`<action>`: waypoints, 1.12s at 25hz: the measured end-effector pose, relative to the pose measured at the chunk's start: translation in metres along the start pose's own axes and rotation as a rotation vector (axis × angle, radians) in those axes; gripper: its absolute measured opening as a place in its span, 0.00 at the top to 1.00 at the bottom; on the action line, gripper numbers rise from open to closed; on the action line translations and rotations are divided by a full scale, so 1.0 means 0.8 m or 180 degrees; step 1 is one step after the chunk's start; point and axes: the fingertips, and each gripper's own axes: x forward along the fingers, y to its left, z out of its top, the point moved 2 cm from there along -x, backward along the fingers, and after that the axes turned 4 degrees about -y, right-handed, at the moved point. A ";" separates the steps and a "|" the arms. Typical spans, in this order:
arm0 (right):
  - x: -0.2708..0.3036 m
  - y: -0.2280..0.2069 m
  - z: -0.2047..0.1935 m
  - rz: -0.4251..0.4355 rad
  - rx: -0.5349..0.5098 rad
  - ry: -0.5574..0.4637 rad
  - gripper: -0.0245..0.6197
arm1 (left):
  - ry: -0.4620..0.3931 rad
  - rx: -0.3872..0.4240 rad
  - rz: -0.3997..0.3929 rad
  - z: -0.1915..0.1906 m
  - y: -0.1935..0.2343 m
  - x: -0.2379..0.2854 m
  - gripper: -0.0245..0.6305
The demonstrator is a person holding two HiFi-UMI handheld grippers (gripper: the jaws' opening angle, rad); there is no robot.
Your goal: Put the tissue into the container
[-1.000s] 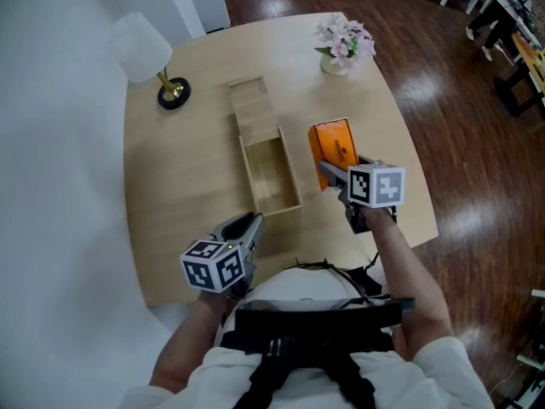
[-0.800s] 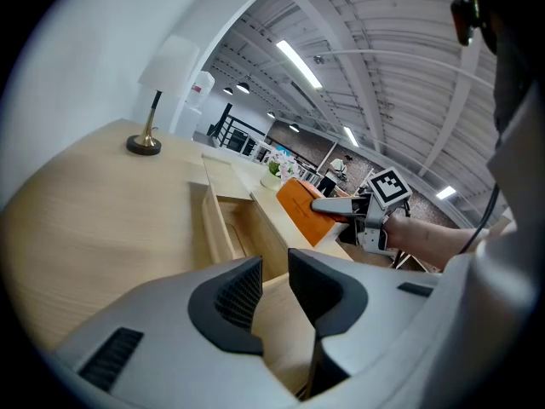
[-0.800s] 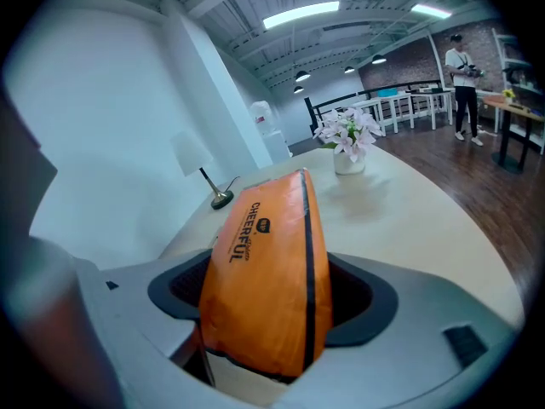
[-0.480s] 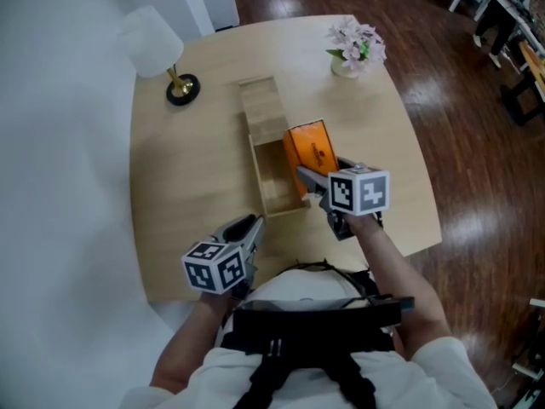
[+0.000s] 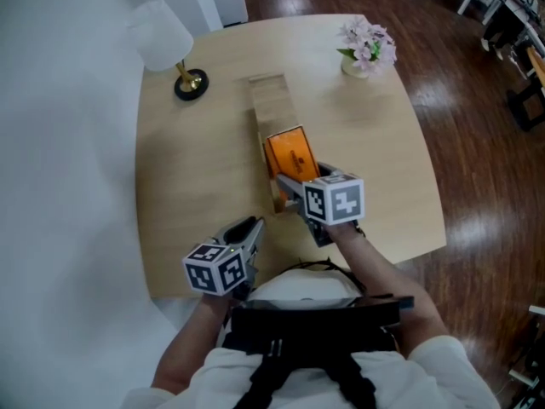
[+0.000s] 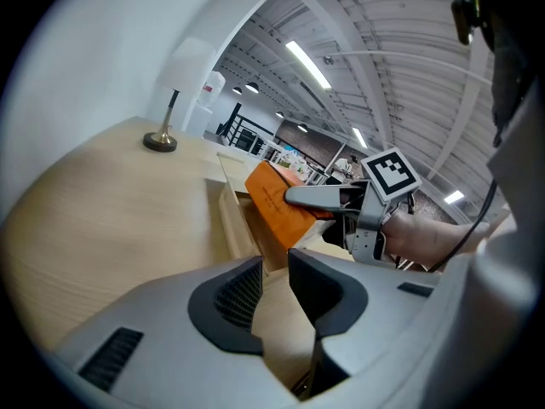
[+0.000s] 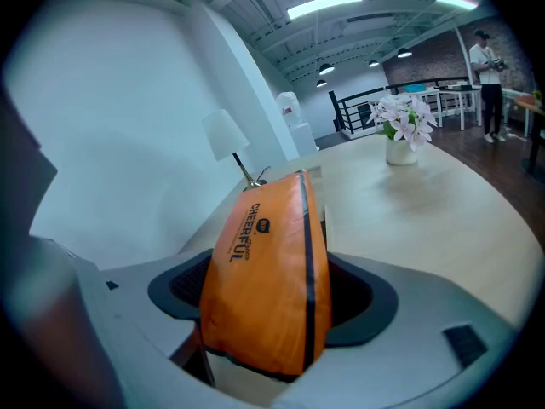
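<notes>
Over the open wooden box, the right tongs clamp the orange tissue pack; nearer the person than the box, the left tongs hover narrowly parted and empty above the surface.

Orange tissue pack in right tongs over wooden container

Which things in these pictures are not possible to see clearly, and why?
- Inside of the wooden container: head view, covered by the orange tissue pack and the right gripper.
- Small print on the pack: right gripper view, too small.
- Whether the pack touches the container's floor: hidden in every view.
</notes>
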 end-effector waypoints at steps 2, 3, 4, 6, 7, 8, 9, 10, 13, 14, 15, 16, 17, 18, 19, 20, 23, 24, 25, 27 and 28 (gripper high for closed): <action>0.008 0.003 -0.007 -0.0059 0.0010 0.0031 0.35 | -0.0001 -0.0017 0.0014 -0.001 0.003 -0.002 0.81; 0.012 0.004 -0.010 -0.0096 0.0009 0.0055 0.35 | -0.0003 -0.0027 0.0019 -0.002 0.004 -0.003 0.81; 0.016 0.004 -0.013 -0.0137 0.0008 0.0078 0.35 | -0.0005 -0.0036 0.0022 -0.003 0.005 -0.003 0.81; 0.023 0.003 -0.016 -0.0207 0.0010 0.0090 0.35 | -0.0007 -0.0050 0.0024 -0.005 0.005 -0.005 0.81; 0.026 0.002 -0.016 -0.0225 0.0026 0.0078 0.35 | -0.0007 -0.0056 0.0024 -0.006 0.005 -0.005 0.81; 0.030 0.001 -0.015 -0.0234 0.0066 0.0069 0.35 | -0.0007 -0.0060 0.0024 -0.007 0.006 -0.005 0.81; 0.033 -0.001 -0.016 -0.0243 0.0128 0.0071 0.35 | -0.0005 -0.0064 0.0026 -0.008 0.006 -0.005 0.81; 0.037 -0.004 -0.018 -0.0261 0.0198 0.0089 0.35 | -0.0003 -0.0067 0.0029 -0.009 0.006 -0.005 0.81; 0.045 -0.008 -0.028 -0.0354 0.0226 0.0194 0.35 | 0.0001 -0.0065 0.0032 -0.009 0.007 -0.005 0.81; 0.046 -0.007 -0.031 -0.0381 0.0159 0.0216 0.35 | 0.0000 -0.0063 0.0030 -0.008 0.007 -0.005 0.81; 0.047 -0.006 -0.033 -0.0405 0.0088 0.0232 0.35 | -0.0001 -0.0061 0.0027 -0.008 0.007 -0.005 0.81; 0.047 -0.005 -0.034 -0.0422 0.0034 0.0244 0.35 | -0.0002 -0.0060 0.0025 -0.008 0.006 -0.005 0.81; 0.048 -0.004 -0.036 -0.0427 0.0000 0.0254 0.35 | -0.0001 -0.0058 0.0025 -0.009 0.006 -0.006 0.81; 0.048 -0.002 -0.037 -0.0421 -0.0018 0.0263 0.34 | 0.0003 -0.0055 0.0025 -0.009 0.005 -0.006 0.81; 0.048 0.000 -0.038 -0.0404 -0.0028 0.0273 0.33 | 0.0007 -0.0052 0.0026 -0.009 0.004 -0.007 0.81; 0.049 0.002 -0.039 -0.0381 -0.0035 0.0284 0.32 | 0.0010 -0.0050 0.0026 -0.010 0.004 -0.007 0.81; 0.051 0.007 -0.040 -0.0309 -0.0059 0.0312 0.27 | 0.0013 -0.0039 0.0016 -0.010 0.002 -0.007 0.81; 0.051 0.008 -0.040 -0.0290 -0.0069 0.0327 0.27 | 0.0014 -0.0035 0.0012 -0.009 0.001 -0.007 0.81; 0.050 0.009 -0.041 -0.0274 -0.0073 0.0343 0.27 | 0.0015 -0.0032 0.0009 -0.010 0.001 -0.007 0.81; 0.047 0.009 -0.042 -0.0253 -0.0056 0.0360 0.27 | 0.0019 -0.0027 0.0002 -0.011 0.000 -0.008 0.81; 0.045 0.008 -0.042 -0.0247 -0.0043 0.0351 0.27 | 0.0022 -0.0022 -0.0003 -0.011 -0.001 -0.008 0.81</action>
